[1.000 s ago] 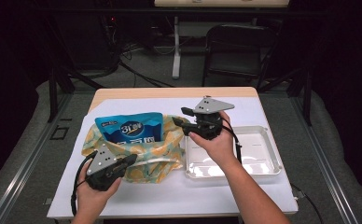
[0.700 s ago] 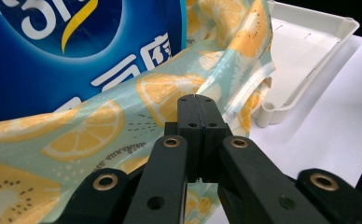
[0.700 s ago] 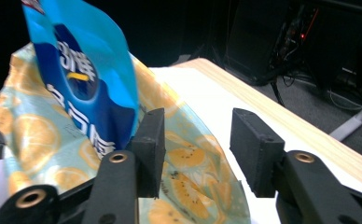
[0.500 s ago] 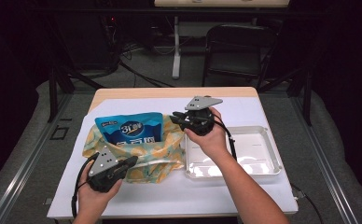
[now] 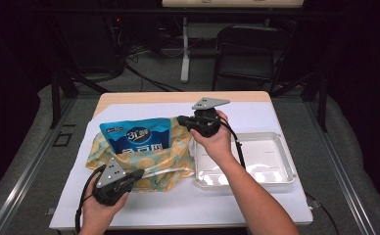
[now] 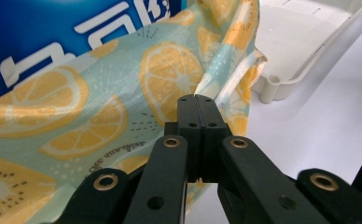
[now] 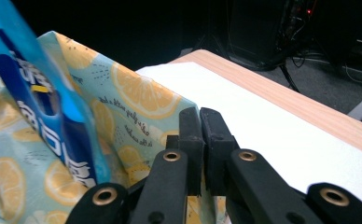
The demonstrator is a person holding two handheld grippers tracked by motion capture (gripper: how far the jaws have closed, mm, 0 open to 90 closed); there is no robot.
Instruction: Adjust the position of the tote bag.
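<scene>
Lemon-print cloth bag [image 5: 144, 164] (blue pouch [image 5: 138, 138] inside) pinched at near edge by left tongs [image 6: 197, 100], at far edge by just-closed right tongs [image 7: 201, 114].

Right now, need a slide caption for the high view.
Both tongs, left and right, pinch the lemon-print bag holding a blue pouch, beside a white tray.

R gripper [image 7: 200, 116] jaws just closed on lemon-print bag [image 7: 137, 100] edge, blue pouch [image 7: 39, 88] inside, white sheet [image 7: 272, 135] beyond

White tray [image 5: 271, 178] (right of table), dark chair [image 5: 249, 46] beyond, floor cables [image 5: 144, 78]
</scene>
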